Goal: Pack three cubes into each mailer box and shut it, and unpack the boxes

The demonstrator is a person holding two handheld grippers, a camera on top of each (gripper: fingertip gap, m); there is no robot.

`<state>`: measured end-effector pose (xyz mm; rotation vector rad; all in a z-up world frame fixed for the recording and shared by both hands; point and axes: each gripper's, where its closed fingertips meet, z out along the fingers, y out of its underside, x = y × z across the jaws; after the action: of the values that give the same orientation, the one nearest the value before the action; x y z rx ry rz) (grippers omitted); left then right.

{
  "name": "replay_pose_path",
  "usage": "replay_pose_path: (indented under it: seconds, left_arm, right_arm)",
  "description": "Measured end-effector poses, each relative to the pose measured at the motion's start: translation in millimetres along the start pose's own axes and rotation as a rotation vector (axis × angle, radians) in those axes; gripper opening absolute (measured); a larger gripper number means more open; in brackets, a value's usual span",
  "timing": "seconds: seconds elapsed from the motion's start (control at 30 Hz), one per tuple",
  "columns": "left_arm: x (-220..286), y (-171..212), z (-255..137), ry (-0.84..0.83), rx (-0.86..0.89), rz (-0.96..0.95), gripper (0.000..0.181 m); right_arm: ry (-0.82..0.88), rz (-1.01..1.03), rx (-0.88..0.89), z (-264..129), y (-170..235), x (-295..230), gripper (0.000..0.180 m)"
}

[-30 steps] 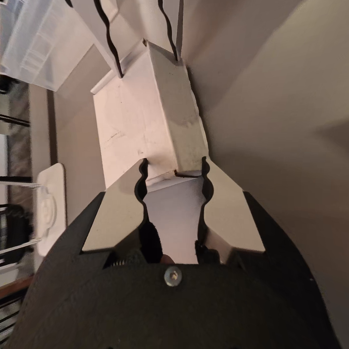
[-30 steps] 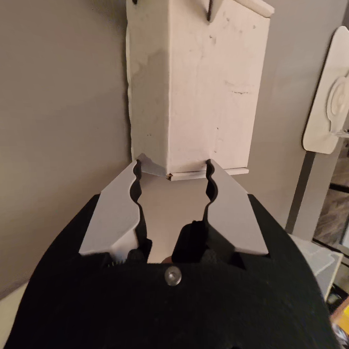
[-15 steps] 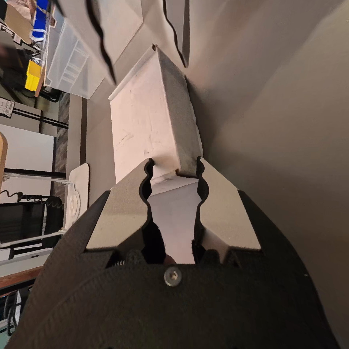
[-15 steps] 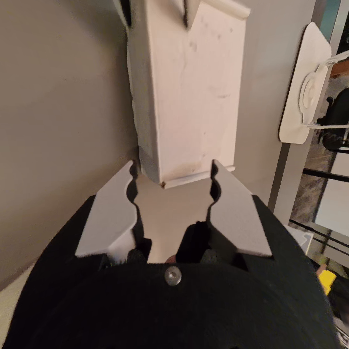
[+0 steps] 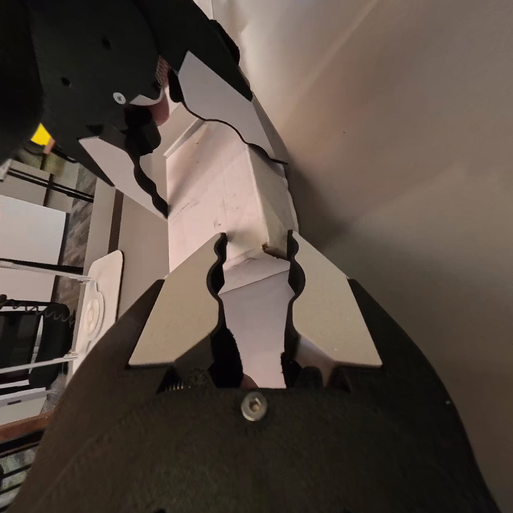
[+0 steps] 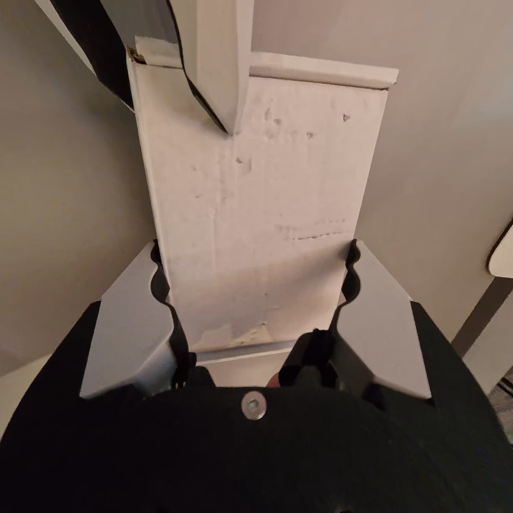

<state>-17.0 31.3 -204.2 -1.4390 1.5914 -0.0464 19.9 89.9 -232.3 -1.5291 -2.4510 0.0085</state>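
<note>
A closed white mailer box [image 5: 219, 200] lies on the grey table [image 5: 402, 194]; it fills the middle of the right wrist view [image 6: 258, 208]. My left gripper [image 5: 256, 236] is closed on one end corner of the box, one finger on the lid and the other on the side wall. It also shows in the right wrist view [image 6: 180, 122]. My right gripper [image 6: 254, 244] is wide open, its fingers on either side of the box's other end. It also shows in the left wrist view [image 5: 226, 188]. No cubes are in view.
A flat white pad [image 5: 100, 305] with a round raised mark lies near the table edge, beside the box; it also shows in the right wrist view [image 6: 502, 249]. Beyond the edge are shelves and a yellow object [image 5: 41, 136].
My right gripper opened wider and moved forward over the box's end. My left gripper's jaws narrowed onto the box corner.
</note>
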Motion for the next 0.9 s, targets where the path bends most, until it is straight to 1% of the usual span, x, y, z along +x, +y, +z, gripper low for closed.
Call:
replay_pose_path:
  seconds: [0.1,0.17,0.23,0.33,0.43,0.47,0.53,0.63,0.73,0.83,0.9]
  left_arm:
    - [-2.7,-5.6,-6.5,-0.004,0.062,-0.029,0.038]
    - [-11.4,-7.3,-16.1,-0.043,0.1,-0.051,0.04]
    - [-24.8,-11.9,-31.0,-0.103,0.151,-0.081,0.04]
    - [-48.4,-16.5,-55.2,-0.209,0.217,-0.142,0.039]
    - [-58.5,-8.2,-62.0,-0.252,0.223,-0.197,0.036]
    - [-57.6,-3.6,-58.7,-0.247,0.211,-0.204,0.036]
    - [-54.9,5.8,-48.6,-0.24,0.179,-0.215,0.037]
    - [-45.5,11.7,-34.9,-0.205,0.158,-0.211,0.037]
    - [-42.4,10.2,-27.7,-0.177,0.177,-0.229,0.037]
    - [-40.6,15.1,-23.1,-0.174,0.162,-0.224,0.036]
    - [-37.9,17.9,-20.8,-0.16,0.163,-0.232,0.036]
  right_arm:
    - [-0.007,0.028,0.036,-3.1,2.5,-2.0,0.127]
    - [0.009,0.053,0.064,-8.4,6.8,1.0,0.127]
    - [0.029,0.092,0.123,-22.0,9.3,7.1,0.126]
    - [0.101,0.122,0.182,-61.7,19.6,24.5,0.126]
    - [0.218,0.134,0.227,-127.4,42.0,53.5,0.126]
    - [0.269,0.142,0.218,-149.9,58.0,67.4,0.126]
    - [0.367,0.15,0.108,-185.4,107.1,95.6,0.126]
    - [0.424,0.176,-0.136,-209.2,193.7,125.3,0.126]
    - [0.378,0.212,-0.245,-200.9,253.3,140.3,0.126]
    - [0.302,0.2,-0.373,-172.1,301.4,146.6,0.126]
    - [0.245,0.18,-0.424,-151.2,322.4,147.6,0.126]
